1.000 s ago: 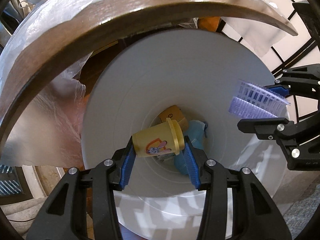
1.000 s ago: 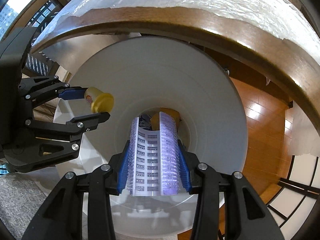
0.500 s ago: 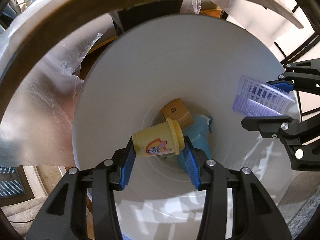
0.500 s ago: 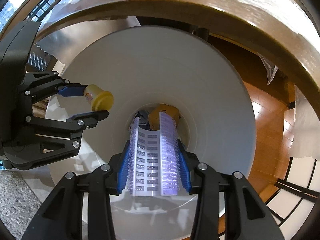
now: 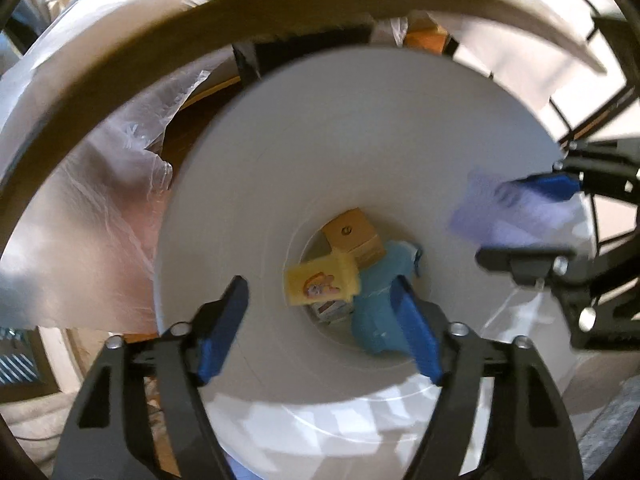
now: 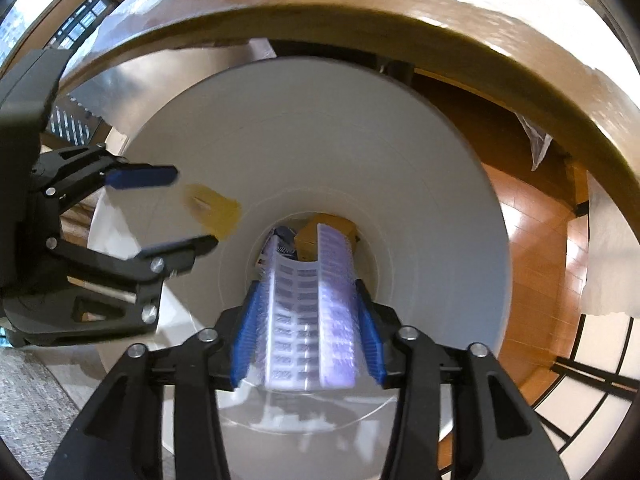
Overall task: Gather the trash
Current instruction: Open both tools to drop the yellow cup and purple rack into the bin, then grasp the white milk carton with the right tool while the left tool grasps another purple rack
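Fingers (image 5: 224,332) of the left gripper (image 5: 320,332) stand well apart and are opening, with nothing pressed between their blue pads; the yellow cup (image 5: 320,280) shows blurred past them, free of both pads, inside the white bin (image 5: 280,152). In the right wrist view the same cup appears as a yellow smear just beyond the left gripper's tips, over the bin's inner wall. Both grippers point steeply down into the bin's mouth. Fingers of the right gripper (image 6: 308,340) are also opening; the purple-and-white plastic tray (image 6: 308,312), folded into a trough, still sits between the blue pads, and whether the pads press on it cannot be told through the blur. From the left wrist view that tray is a pale violet blur near the bin's right rim, by the right gripper's tips. At the bin's bottom lie a tan cardboard box (image 5: 354,236) and, just beside it, a crumpled blue piece (image 5: 380,300), with a small printed wrapper partly hidden under the cup. Above the bin curves the brown edge of a table (image 6: 440,40) covered in clear plastic sheet (image 5: 88,208), which hangs down at the bin's left side. Orange wooden floor (image 6: 532,240) shows to the bin's right in the right wrist view.
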A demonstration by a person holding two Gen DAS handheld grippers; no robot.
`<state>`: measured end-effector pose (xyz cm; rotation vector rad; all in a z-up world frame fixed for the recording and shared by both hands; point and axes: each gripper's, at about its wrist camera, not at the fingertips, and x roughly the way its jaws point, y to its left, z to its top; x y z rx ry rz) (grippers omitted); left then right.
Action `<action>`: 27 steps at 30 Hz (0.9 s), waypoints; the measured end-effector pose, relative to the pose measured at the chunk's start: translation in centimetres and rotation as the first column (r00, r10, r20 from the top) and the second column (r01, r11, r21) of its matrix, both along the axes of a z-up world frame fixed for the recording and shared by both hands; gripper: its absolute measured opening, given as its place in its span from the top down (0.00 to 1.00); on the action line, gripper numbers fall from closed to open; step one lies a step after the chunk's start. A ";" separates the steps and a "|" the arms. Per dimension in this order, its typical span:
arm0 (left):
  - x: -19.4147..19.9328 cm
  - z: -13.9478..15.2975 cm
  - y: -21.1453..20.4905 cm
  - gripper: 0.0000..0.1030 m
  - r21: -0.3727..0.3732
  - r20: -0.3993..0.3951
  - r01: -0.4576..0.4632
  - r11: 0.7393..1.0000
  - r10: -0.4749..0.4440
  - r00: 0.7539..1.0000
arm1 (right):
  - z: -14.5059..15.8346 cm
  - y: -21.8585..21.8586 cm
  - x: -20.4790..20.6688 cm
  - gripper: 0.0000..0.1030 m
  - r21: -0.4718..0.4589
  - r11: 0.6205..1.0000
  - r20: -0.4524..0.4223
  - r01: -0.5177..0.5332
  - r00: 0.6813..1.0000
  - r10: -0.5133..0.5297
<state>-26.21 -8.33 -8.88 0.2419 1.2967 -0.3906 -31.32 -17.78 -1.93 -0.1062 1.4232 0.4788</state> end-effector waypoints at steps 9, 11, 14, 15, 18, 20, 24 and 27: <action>-0.7 5.5 1.0 0.27 -0.034 0.132 -0.017 0.999 0.022 0.991 | 6.9 -2.3 -0.1 0.30 -0.009 0.998 0.165 0.063 0.984 -0.061; -0.7 8.8 1.6 0.19 -0.092 0.195 -0.016 0.996 0.034 0.980 | 10.5 -3.2 0.4 0.16 0.014 0.996 0.266 0.084 0.960 -0.085; -0.2 13.2 2.3 0.02 -0.137 0.329 -0.041 0.990 0.084 0.941 | 14.7 -4.7 1.9 0.04 0.047 0.988 0.409 0.150 0.899 -0.156; 0.3 14.2 2.5 0.02 -0.139 0.365 -0.054 0.989 0.102 0.925 | 15.3 -5.0 2.5 0.04 0.056 0.985 0.433 0.165 0.885 -0.173; 3.0 15.8 2.7 0.02 -0.139 0.432 -0.097 0.986 0.148 0.890 | 16.3 -6.5 6.4 0.04 0.064 0.972 0.497 0.227 0.837 -0.228; 5.7 16.0 2.6 0.02 -0.130 0.445 -0.133 0.983 0.177 0.878 | 16.5 -7.2 9.3 0.04 0.077 0.960 0.522 0.270 0.809 -0.269; 10.6 15.5 1.9 0.02 -0.124 0.483 -0.167 0.978 0.206 0.851 | 15.4 -7.2 15.1 0.04 0.117 0.938 0.502 0.326 0.796 -0.339; 13.6 14.8 1.3 0.02 -0.139 0.470 -0.186 0.973 0.230 0.852 | 14.6 -6.5 19.3 0.04 0.092 0.935 0.518 0.343 0.785 -0.339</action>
